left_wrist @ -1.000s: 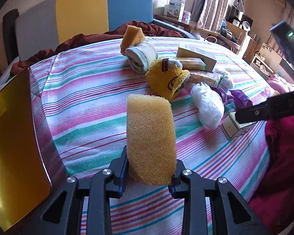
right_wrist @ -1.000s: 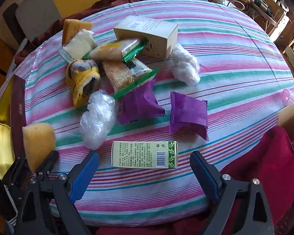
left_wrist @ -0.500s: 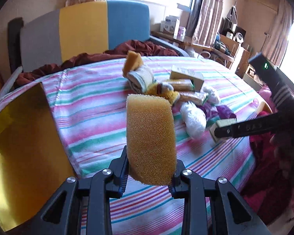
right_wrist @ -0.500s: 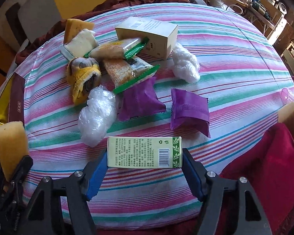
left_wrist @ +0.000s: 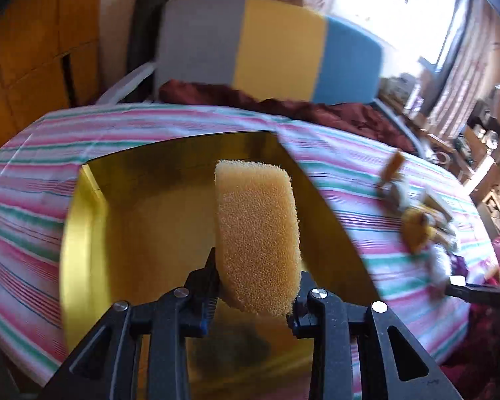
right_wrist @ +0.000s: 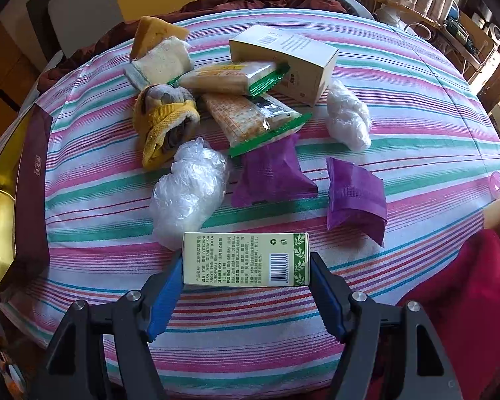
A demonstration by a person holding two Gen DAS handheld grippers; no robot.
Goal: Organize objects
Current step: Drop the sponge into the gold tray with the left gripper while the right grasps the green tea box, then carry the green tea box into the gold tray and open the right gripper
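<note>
While the sponge is clamped by the left gripper over the gold box, a drop could miss.
The carton is pinched end-to-end by the right gripper, half-closed; it could pivot out.

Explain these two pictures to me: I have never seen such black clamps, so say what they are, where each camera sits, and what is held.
No robot here: a person holds a two-finger clamp in each hand, with a camera on each looking along its fingers. The left camera shows the left gripper squeezing a yellow sponge above an open gold-lined box. The right camera shows the right gripper, closed on the ends of a small green-and-cream carton. Beyond it, on the striped tablecloth, lie purple packets, cracker packs, crumpled plastic and a bigger box.
</note>
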